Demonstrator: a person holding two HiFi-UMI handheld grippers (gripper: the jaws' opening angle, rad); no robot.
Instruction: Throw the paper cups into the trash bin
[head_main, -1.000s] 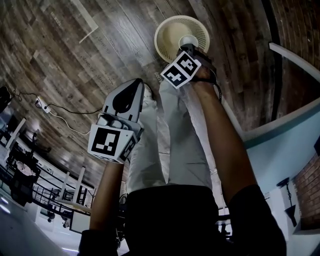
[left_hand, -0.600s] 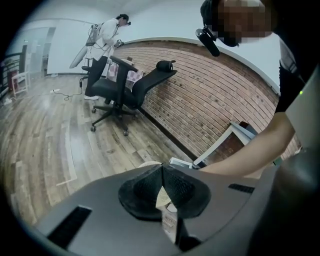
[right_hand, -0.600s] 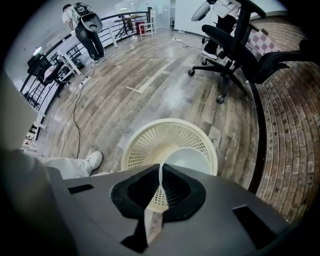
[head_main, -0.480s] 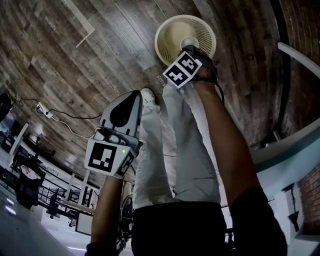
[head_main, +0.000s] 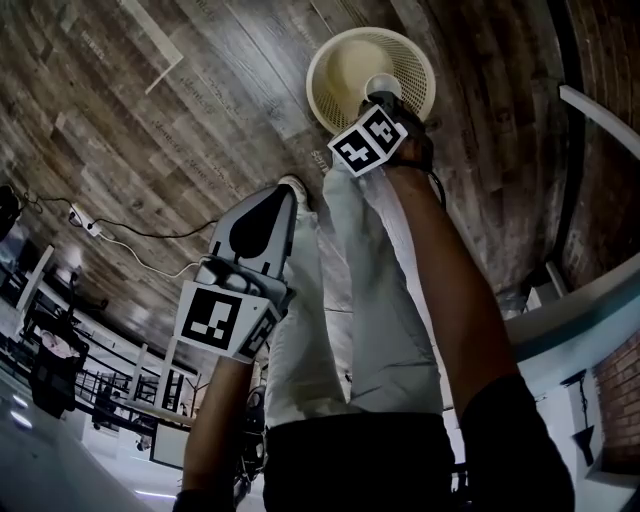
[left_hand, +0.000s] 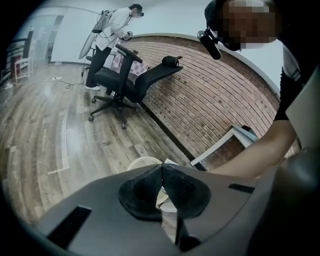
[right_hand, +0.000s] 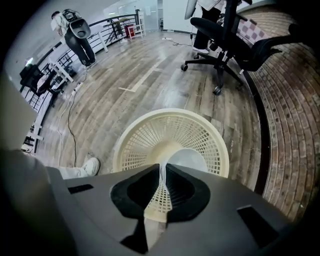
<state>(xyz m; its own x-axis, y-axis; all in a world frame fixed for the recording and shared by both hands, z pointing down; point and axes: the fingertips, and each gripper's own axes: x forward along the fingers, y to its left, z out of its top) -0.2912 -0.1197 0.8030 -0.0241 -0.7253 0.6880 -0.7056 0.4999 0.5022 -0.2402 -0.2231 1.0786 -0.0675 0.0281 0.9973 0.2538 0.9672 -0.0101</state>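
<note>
Two grippers are in our hands. Nearest, our left gripper (left_hand: 162, 167) has its jaws pressed together with nothing between them, and it hangs beside our light grey trouser leg (head_main: 360, 300). Our right gripper (right_hand: 161, 169) points down and pinches the thin wall of a white paper cup (right_hand: 189, 160), holding it just above the mouth of the round cream plastic lattice trash bin (right_hand: 145, 137). That bin stands on a grey-brown wood plank floor (right_hand: 125, 85), with our white shoe (right_hand: 90, 166) near its rim. Farther out, a white power strip (head_main: 80, 214) and its cable lie on the planks. A black swivel office chair (left_hand: 122, 80) stands by the curved red brick wall (left_hand: 205, 95), and another person (right_hand: 75, 32) stands near the metal railings (right_hand: 115, 22). Compared with a second ago, the bin fills slightly more of the head view, the left gripper sits lower in it, and the cup remains pinched over the bin.
</note>
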